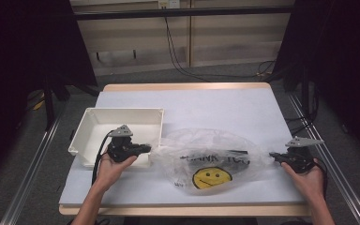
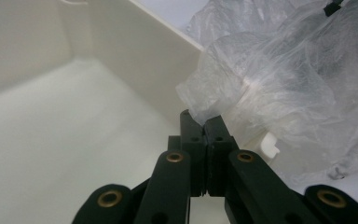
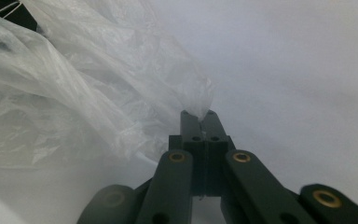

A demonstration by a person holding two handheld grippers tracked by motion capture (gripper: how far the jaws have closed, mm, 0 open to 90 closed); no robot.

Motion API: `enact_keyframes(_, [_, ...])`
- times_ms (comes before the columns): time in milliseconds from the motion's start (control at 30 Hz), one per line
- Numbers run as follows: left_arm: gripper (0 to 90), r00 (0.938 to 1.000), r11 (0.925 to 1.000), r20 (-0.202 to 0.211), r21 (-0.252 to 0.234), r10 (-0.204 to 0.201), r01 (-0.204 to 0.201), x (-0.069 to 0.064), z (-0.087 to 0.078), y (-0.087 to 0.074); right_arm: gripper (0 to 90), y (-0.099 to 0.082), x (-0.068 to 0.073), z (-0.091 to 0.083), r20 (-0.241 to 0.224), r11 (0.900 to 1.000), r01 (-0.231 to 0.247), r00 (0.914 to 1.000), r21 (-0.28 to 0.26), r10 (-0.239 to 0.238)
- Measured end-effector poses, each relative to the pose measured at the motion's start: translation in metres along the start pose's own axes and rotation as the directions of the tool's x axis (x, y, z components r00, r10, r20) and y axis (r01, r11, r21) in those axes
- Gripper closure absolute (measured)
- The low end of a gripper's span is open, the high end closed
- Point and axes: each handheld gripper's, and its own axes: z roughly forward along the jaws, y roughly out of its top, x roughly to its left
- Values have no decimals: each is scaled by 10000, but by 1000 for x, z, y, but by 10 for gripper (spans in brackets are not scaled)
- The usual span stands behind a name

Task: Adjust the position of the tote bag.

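I have the left gripper (image 1: pixel 143 148) and right gripper (image 1: pixel 274 155) each clenched on an opposite edge of the thin plastic bag (image 1: pixel 211 157), apparently to stretch it out flat on the tabletop (image 1: pixel 215 105). Something dark lies inside the bag; the white bin (image 1: pixel 93 125) left of it looks empty.

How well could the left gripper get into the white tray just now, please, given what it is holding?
Probably yes: the left gripper sits at the white tray, whose open top looks unobstructed. However, it is shut on an edge of the plastic bag, which would drag along.
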Motion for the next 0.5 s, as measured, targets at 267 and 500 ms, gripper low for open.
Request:
enact_keyframes(267, [813,9996,9990,74,-353,-254,257,1,-2,-3,849,1,4,-6,113,9989,334,9994,-335,-330])
enact_keyframes(500, [612,9991,9957,-224,-864,-359,339,-3,-12,-2,627,4,2,-21,-178,9933,-194,9997,-1140,175])
